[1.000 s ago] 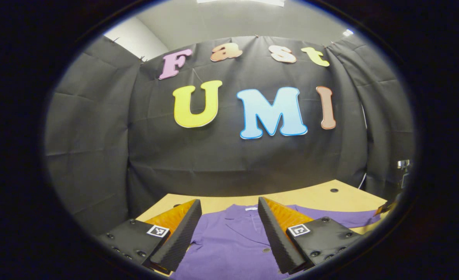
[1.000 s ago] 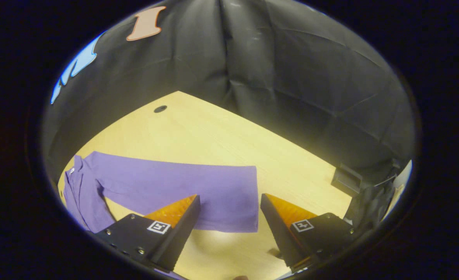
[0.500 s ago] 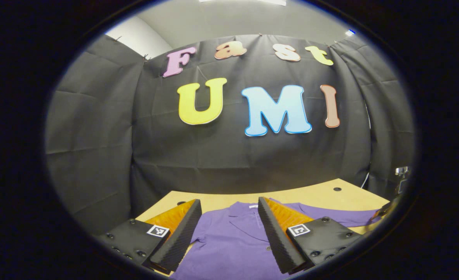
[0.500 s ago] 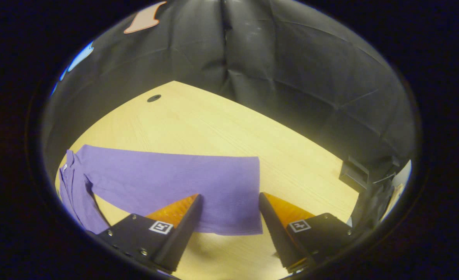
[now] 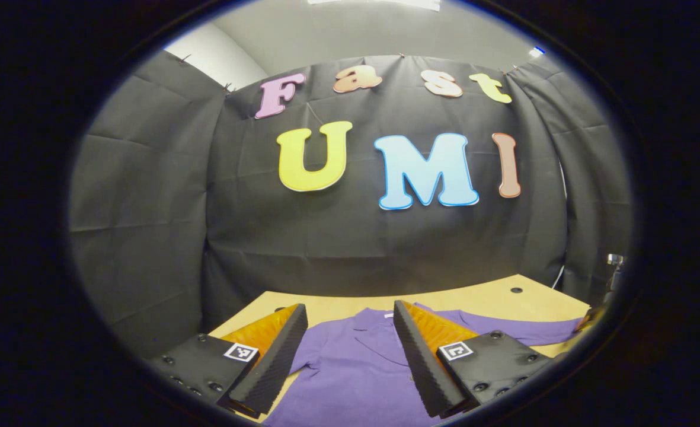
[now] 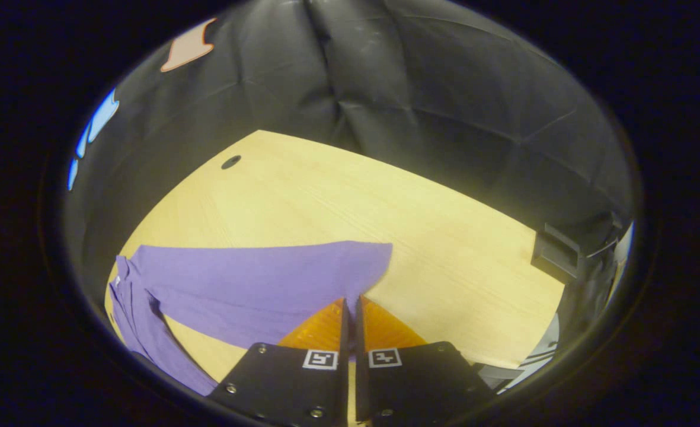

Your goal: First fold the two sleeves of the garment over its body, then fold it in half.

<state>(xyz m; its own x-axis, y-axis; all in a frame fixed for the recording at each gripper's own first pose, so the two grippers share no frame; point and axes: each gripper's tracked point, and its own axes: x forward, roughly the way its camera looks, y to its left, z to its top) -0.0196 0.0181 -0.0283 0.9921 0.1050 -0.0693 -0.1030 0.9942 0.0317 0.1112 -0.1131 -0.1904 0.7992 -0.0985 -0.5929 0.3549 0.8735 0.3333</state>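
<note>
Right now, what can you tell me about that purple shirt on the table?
The purple shirt is soft cloth with a collar and a buttoned front, lying flat and face up on the wooden table. One long sleeve stretches straight out sideways, not yet folded. The right hand-held gripper has closed on that sleeve's cuff, which puckers slightly there. The left hand-held gripper hangs open above the chest.

The left gripper view looks nearly level along the left tongs [image 5: 350,332] toward the booth's back wall, low over the pale wooden worktop [image 5: 474,299]. The right gripper view tilts steeply down, close above it. Both views share the purple cloth garment [image 5: 355,367] and the worktop's small dark round hole [image 6: 230,161].
</note>
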